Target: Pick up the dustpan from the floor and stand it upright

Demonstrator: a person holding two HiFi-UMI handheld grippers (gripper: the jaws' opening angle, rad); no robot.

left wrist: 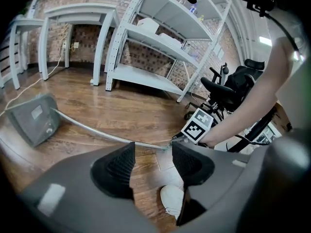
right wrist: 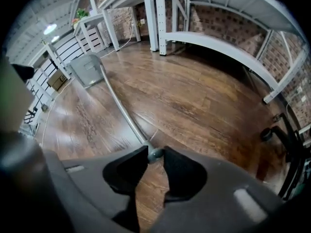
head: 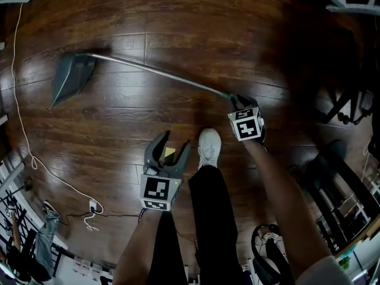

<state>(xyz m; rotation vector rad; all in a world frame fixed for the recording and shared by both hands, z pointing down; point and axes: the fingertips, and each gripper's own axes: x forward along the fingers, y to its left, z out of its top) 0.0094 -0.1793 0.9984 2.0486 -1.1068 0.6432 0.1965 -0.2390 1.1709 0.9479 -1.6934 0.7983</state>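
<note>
Item: grey plastic dustpan (head: 71,76) with a long silver metal handle (head: 160,73). It lies flat on the dark wooden plank floor (head: 178,28), pan end well away from your white shoe (head: 209,146), handle tip just beyond the shoe's toe.

Right gripper (right wrist: 154,154) — jaws pinched onto that handle tip.

Left gripper (head: 172,150) — beside the shoe, jaws wide apart, nothing between them.

Step in hand: the pickup, grip made. Next, probably, raise the handle tip in an arc so the pan pivots on the floor and the dustpan stands.

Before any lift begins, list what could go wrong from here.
The right gripper pinches only the end tip of the handle, so the far-off pan may twist it loose. The left gripper is open and empty: nothing steadies the handle. The white cable lies near the pan and could snag.
</note>
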